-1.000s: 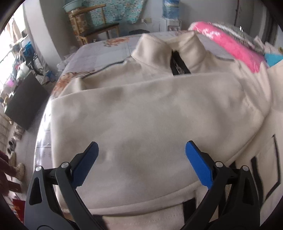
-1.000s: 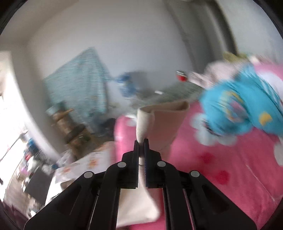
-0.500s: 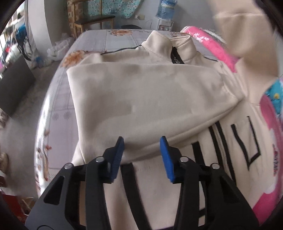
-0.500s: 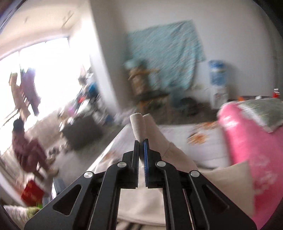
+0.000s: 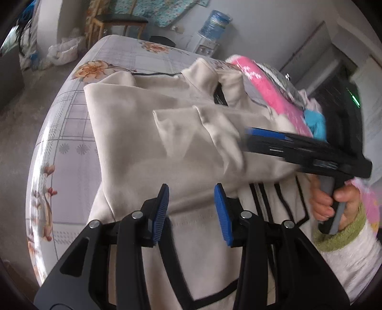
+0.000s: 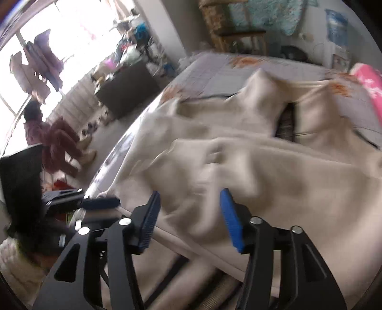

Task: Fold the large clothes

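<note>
A cream jacket [image 5: 133, 133] with black trim lies on the bed, collar at the far end, and it also shows in the right wrist view [image 6: 274, 167]. Both sleeves lie folded across its front; the right sleeve [image 5: 210, 126] is crumpled on top. My left gripper [image 5: 191, 209] is open and empty above the jacket's lower part. My right gripper [image 6: 188, 217] is open and empty just above the dropped sleeve; in the left wrist view it [image 5: 253, 138] appears blurred from the right, held by a hand.
The bed sheet [image 5: 71, 133] is grey with flower prints. A pink blanket [image 5: 267, 90] and a blue item [image 5: 315, 124] lie along the bed's right side. A chair [image 5: 114, 21] and water bottle [image 5: 214, 21] stand beyond. A person [image 6: 55, 143] sits on the floor at left.
My right gripper carried the sleeve across the jacket, opened and let it drop. My left gripper narrowed, stayed open and drew back toward the jacket's lower part.
</note>
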